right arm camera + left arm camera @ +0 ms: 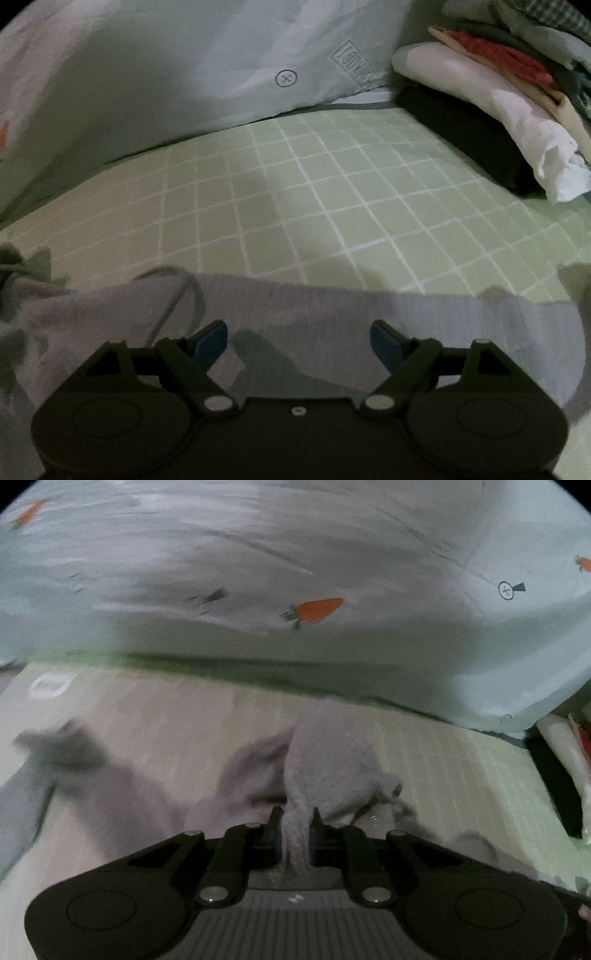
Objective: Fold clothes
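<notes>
A lilac-grey garment [328,760] lies rumpled on the green checked sheet [461,760]. My left gripper [295,818] is shut on a bunched fold of it, and the cloth rises in a hump just beyond the fingertips. In the right wrist view the same garment [332,310] lies flat under my right gripper [299,338], whose blue-padded fingers [212,343] stand wide open above the cloth with nothing pinched. A thin cord [177,295] loops across the cloth by the left finger. The left wrist view is blurred.
A pale bedcover with carrot prints [317,610] banks up along the far side of the sheet [332,184]. A pile of folded clothes, black, white and red [491,122], sits at the far right.
</notes>
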The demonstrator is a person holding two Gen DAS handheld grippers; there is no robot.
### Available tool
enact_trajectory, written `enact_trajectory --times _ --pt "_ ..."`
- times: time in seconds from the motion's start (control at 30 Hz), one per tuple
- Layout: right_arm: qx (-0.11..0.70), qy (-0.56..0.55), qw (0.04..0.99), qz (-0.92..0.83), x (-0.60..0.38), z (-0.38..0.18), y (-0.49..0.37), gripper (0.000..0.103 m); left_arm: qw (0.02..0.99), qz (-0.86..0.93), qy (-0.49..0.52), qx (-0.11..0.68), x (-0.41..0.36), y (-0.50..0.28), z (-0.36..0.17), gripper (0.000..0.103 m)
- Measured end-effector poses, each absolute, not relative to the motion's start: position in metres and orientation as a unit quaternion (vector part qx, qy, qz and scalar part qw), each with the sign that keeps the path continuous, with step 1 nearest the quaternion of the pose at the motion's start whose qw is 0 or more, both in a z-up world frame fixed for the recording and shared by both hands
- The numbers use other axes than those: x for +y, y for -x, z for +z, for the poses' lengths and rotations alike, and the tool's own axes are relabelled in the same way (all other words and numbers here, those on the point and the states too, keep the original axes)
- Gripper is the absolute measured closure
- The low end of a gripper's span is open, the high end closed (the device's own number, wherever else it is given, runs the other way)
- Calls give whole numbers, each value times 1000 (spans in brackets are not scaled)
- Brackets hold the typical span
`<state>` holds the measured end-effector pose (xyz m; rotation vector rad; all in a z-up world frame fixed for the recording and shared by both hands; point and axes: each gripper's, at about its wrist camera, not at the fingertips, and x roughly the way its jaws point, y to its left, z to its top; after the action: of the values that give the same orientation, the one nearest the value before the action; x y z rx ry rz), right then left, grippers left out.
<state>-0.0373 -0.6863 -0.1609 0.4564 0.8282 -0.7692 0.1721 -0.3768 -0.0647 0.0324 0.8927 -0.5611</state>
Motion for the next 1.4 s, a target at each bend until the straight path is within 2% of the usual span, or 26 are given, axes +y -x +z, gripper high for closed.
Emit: enact_trajectory --times 0.27,0.4,0.57,0.63,0.7,0.83,0.9,0.93,1.07,1.27,1.4 --pt "377 -208 841 -329 -637 -142 69 18 842 -214 -18 494 -314 -74 -97 89" --pt "380 -199 846 -317 -615 -140 83 18 813 -193 35 549 -290 -64 -129 87" --pt "374 -190 852 -314 -597 -132 88 18 820 -204 34 534 -284 -63 -117 84" --pt "362 -181 858 -316 -590 -124 87 17 825 -211 27 523 -284 -63 -110 77" --pt "347 -174 865 -318 -587 -113 82 15 830 -213 26 515 -283 -64 -102 62" --pt "322 -163 882 -303 -586 -93 57 13 845 -225 38 484 -274 -77 -75 47" --pt "319 -157 890 -284 -583 -88 34 12 852 -230 44 468 -270 -85 -62 33" --pt "316 -154 895 -275 -581 -85 22 11 855 -229 45 462 -271 -93 -57 30" --pt "317 -151 906 -236 -573 -86 -31 10 864 -230 54 446 -282 -130 -50 28" --pt "368 -142 900 -186 -546 -117 -102 10 856 -198 38 476 -302 -166 -75 27" --pt "418 -148 882 -159 -533 -146 -113 12 842 -182 6 508 -312 -175 -99 28"
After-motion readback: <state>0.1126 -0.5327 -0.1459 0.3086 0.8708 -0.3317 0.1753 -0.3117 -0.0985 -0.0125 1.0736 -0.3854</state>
